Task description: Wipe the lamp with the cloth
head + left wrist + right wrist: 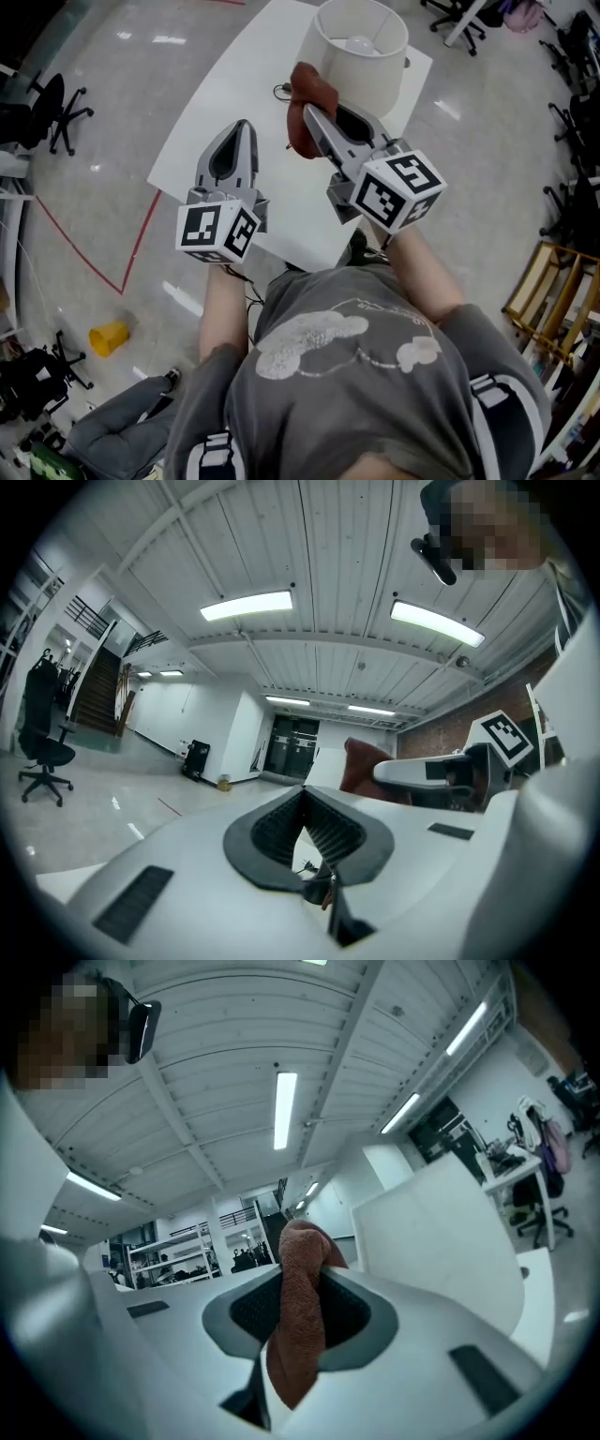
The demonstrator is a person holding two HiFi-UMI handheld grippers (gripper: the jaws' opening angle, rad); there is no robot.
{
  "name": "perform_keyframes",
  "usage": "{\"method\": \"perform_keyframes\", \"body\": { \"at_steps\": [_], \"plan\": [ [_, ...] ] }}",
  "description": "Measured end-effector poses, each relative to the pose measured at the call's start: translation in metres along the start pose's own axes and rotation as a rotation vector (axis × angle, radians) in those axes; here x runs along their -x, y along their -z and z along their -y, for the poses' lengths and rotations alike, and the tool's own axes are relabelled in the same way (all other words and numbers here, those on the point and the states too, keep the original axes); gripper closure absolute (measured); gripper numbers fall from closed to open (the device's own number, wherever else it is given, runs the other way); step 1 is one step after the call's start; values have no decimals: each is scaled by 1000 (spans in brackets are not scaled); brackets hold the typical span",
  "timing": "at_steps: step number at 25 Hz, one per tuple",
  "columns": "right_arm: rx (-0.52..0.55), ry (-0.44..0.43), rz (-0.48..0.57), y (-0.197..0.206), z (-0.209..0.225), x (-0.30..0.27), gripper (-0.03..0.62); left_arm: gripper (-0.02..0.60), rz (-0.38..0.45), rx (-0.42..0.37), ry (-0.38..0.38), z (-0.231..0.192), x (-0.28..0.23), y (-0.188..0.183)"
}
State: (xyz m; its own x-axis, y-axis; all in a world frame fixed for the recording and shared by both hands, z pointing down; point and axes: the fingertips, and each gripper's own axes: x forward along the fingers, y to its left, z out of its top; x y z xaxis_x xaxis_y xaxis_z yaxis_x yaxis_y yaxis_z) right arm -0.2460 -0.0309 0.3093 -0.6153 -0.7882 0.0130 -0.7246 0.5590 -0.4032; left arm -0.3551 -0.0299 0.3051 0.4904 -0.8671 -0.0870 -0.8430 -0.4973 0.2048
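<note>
At the bottom of the head view the person's grey T-shirt [347, 375] is seen, with both forearms raised toward the middle of the frame. The left hand-held gripper [243, 126] is held at centre left, over the near part of the white surface [216, 112]. In the left gripper view its jaws are seen pressed together at the tips, and nothing is gripped between them.

The right hand-held gripper [307, 111] is held just right of centre and is pointed farther up the frame. Its jaws are clamped on a reddish-brown cloth [307, 86]. The cloth is bunched above the tips, and in the right gripper view it is seen hanging down between the dark ribbed pads [246, 1312].

The bunched cloth is placed at the lower left side of the shade of a white table lamp [361, 70]; whether the two touch cannot be told. The lamp is stood at the far end of the surface, at top centre of the frame, and its bulb [361, 43] is seen through the open top of the cylindrical shade. A dark cable [278, 92] is laid on the surface just left of the cloth.

On the glossy floor below, a yellow object [109, 337] is seen at lower left, a red tape line [141, 234] at left, and a black office chair [56, 112] at upper left.
</note>
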Motion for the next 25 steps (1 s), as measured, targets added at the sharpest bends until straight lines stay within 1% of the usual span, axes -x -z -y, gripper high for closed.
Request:
{"method": "perform_keyframes", "body": {
  "at_steps": [4,7,9,12,19,25],
  "plan": [
    [45,-26,30,-35,6,8,508,574,33,-20,-3,11,-4,-11],
    [49,-37,16,-38,20,14,508,574,31,-33,-28,23,-8,-10],
    [44,-49,-20,-28,26,17,508,574,27,-33,-45,29,-8,-6],
    [65,-65,-69,-12,32,19,508,574,14,-33,-75,32,-6,2],
    [23,-111,-171,26,49,27,508,574,-32,-18,-147,39,-3,27],
    [2,-135,-277,65,77,44,508,574,-89,11,-197,59,-5,61]
  ]
}}
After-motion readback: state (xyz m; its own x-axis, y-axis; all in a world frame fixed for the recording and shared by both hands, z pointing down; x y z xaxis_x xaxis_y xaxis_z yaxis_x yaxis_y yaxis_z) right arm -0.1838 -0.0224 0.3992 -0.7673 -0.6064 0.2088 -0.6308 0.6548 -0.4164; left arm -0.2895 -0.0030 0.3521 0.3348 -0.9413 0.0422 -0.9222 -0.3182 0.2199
